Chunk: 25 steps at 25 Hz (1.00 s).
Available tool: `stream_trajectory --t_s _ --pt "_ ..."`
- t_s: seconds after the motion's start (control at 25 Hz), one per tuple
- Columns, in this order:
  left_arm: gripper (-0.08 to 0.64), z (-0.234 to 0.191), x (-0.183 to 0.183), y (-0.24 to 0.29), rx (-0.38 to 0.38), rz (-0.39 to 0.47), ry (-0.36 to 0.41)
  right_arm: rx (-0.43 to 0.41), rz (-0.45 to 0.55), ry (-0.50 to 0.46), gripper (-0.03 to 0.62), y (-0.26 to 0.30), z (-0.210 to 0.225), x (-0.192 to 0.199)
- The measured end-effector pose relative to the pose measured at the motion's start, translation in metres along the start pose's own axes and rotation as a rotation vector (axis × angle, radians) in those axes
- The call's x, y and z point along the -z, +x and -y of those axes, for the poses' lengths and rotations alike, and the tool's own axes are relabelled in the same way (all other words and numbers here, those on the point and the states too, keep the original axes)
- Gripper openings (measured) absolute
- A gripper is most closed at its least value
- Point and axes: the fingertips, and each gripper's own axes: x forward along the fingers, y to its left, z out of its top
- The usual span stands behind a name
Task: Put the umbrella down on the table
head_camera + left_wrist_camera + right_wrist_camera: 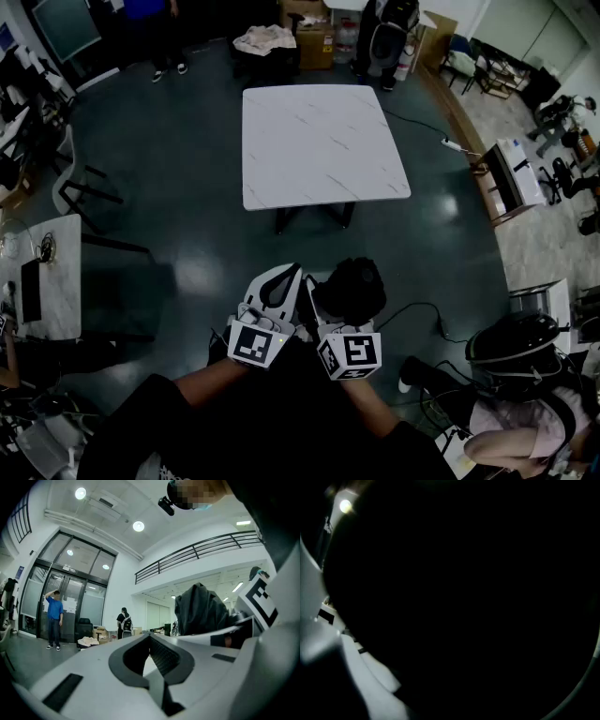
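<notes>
A black folded umbrella hangs in the air over the dark floor, well short of the white marble table. My right gripper is shut on the umbrella, whose dark fabric fills almost the whole right gripper view. Only one white finger shows there. Close beside it on the left, my left gripper is shut with nothing in it, its tips meeting. In the left gripper view the umbrella rises just to the right.
A black chair and a white desk with devices stand at the left. Cables trail on the floor at the right, beside a seated person. Boxes and standing people are beyond the table.
</notes>
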Motion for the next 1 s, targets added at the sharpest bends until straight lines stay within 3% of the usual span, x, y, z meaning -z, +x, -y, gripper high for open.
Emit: stream_trajectory --t_s 0.28,0.44,0.64,0.88,1.0 --pt "0.006 0.001 0.002 -0.005 -0.047 0.013 -0.012 -0.053 -0.003 -0.003 0.335 -0.012 0.002 0.003" --pt "0.006 -0.005 0.009 -0.015 -0.085 -0.002 0.022 -0.068 -0.038 0.002 0.336 -0.015 0.0 0.017" --pt "0.006 -0.01 0.014 -0.013 -0.116 -0.022 0.025 -0.053 -0.029 0.025 0.337 -0.008 0.01 0.016" --pt "0.006 -0.006 0.02 0.006 -0.071 -0.031 0.004 0.003 -0.059 0.031 0.337 -0.005 0.029 0.025" --pt "0.006 -0.005 0.028 0.033 -0.031 -0.058 -0.048 0.027 -0.075 0.019 0.337 0.004 0.047 0.023"
